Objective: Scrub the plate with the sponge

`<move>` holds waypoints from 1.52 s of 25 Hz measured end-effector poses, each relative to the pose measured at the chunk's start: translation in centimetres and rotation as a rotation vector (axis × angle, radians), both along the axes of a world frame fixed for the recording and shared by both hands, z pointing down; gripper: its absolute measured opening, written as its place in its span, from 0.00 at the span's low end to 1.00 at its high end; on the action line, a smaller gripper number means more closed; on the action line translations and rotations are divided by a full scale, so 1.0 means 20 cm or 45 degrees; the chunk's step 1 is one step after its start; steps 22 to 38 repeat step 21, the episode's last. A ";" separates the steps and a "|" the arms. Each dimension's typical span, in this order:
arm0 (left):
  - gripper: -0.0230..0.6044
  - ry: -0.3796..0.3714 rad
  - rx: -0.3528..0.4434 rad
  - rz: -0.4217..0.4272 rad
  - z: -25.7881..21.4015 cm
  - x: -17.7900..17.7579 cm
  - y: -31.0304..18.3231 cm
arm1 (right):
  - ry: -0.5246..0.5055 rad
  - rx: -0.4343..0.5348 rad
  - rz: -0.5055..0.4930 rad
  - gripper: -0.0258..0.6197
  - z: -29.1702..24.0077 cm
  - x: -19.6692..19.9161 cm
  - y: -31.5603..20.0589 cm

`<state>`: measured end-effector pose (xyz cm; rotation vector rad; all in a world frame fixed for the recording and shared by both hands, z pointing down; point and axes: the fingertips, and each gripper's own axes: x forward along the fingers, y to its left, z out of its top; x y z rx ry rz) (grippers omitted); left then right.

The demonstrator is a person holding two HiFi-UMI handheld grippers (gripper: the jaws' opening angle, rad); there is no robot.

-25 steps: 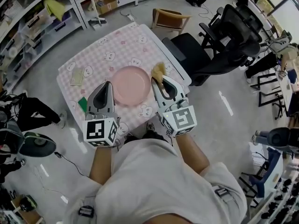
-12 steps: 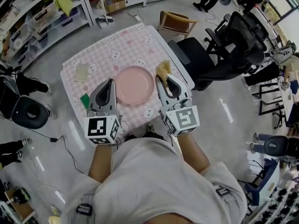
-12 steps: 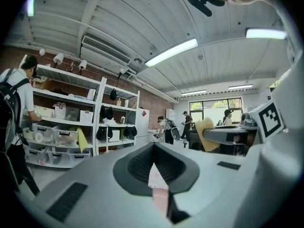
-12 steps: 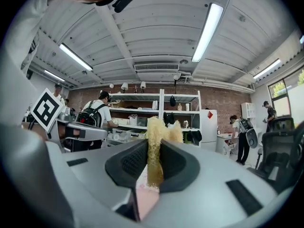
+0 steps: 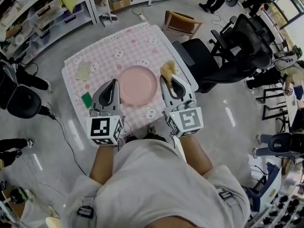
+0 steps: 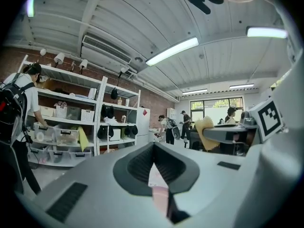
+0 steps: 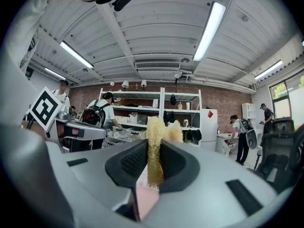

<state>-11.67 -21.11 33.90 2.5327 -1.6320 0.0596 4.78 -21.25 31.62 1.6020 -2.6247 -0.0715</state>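
A round pink plate lies on the pink checkered table, near its front edge. My right gripper hovers at the plate's right rim, shut on a yellow sponge. In the right gripper view the sponge sticks up between the shut jaws. My left gripper is held at the plate's left rim. The left gripper view shows it shut with nothing between its jaws.
A small green pad and a pale cloth lie on the table's left side. A black office chair stands against the table's right edge, with a wooden chair behind it. Shelves line the far left.
Both grippers hold the same places beside the plate. The head view has shifted slightly, and a person at the left has moved.
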 end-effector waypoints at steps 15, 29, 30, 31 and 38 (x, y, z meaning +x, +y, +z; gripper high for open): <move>0.05 -0.006 -0.025 -0.018 0.04 0.01 -0.01 | 0.015 -0.008 0.017 0.13 0.01 0.05 -0.02; 0.05 -0.006 -0.024 -0.019 0.03 0.02 -0.01 | 0.007 -0.011 0.012 0.13 0.01 0.04 -0.02; 0.05 -0.006 -0.024 -0.019 0.03 0.02 -0.01 | 0.007 -0.011 0.012 0.13 0.01 0.04 -0.02; 0.05 -0.006 -0.024 -0.019 0.03 0.02 -0.01 | 0.007 -0.011 0.012 0.13 0.01 0.04 -0.02; 0.05 -0.006 -0.024 -0.019 0.03 0.02 -0.01 | 0.007 -0.011 0.012 0.13 0.01 0.04 -0.02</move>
